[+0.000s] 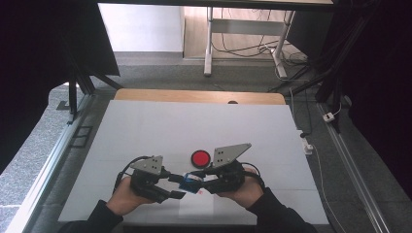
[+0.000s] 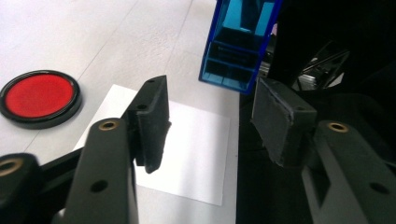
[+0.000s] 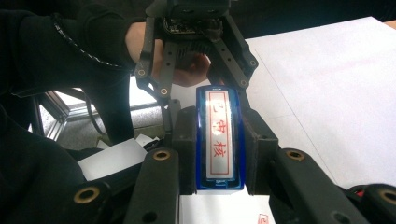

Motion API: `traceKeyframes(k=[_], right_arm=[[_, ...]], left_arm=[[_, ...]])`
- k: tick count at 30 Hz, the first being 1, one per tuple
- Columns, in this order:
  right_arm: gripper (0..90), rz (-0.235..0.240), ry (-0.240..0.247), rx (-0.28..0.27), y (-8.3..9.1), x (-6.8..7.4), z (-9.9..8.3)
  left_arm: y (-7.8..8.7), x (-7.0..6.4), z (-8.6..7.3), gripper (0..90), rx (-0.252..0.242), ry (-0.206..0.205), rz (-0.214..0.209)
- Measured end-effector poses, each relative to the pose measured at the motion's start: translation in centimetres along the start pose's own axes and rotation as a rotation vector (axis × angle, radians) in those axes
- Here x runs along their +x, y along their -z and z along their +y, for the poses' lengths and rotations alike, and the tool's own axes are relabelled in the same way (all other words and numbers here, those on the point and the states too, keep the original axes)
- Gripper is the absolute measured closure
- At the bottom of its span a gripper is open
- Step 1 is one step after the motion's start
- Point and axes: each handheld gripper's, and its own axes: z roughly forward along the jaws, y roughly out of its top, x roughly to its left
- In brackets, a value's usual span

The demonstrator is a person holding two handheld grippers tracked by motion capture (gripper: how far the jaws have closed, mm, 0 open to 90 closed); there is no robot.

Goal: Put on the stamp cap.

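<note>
On the left, we held the left gripper (image 1: 176, 187) with its jaws spread wide and nothing between them, aimed at the stamp; in the left gripper view its pads (image 2: 152, 122) stood apart above the white paper slip (image 2: 189, 154), with the blue stamp (image 2: 240, 44) just ahead of them. The red ink pad (image 1: 200, 158) lay just beyond both grippers, apart from them. At centre, the stamp (image 1: 190, 183) hung between the two grippers over the near edge of the table (image 1: 145, 126). On the right, the right gripper (image 3: 218, 154) pinched the stamp by its long sides, label of red characters facing the camera.

Judgement: the step appeared to be a handover or a two-gripper operation of the stamp. To do it well, we thought it best to keep the right pinch firm and level, bring the left pads squarely onto the free end, and close only once both pads faced flat plastic. A red mark (image 3: 264, 219) showed on the paper.
</note>
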Motion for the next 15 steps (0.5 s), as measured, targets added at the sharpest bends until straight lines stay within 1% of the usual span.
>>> traceKeyframes(k=[2,4,6,10,15], right_arm=[[70.7,-0.002,0.002,-0.001,0.0,0.0,0.0],[70.7,-0.004,0.005,0.001,0.0,0.1,0.0],[70.7,-0.011,0.009,0.005,0.1,0.1,0.0],[70.7,-0.021,0.013,0.005,0.1,0.1,0.0],[70.7,-0.04,0.014,0.013,0.2,0.1,-0.1]], left_arm=[[0.1,-0.1,0.0,45.2,0.0,0.006,0.008],[0.3,-0.2,0.0,43.4,-0.004,0.014,0.03],[0.4,-0.3,-0.1,41.9,0.001,0.023,0.042],[0.7,-0.6,-0.3,37.1,0.011,0.041,0.091],[1.3,-1.0,-0.8,28.4,0.019,0.069,0.153]])
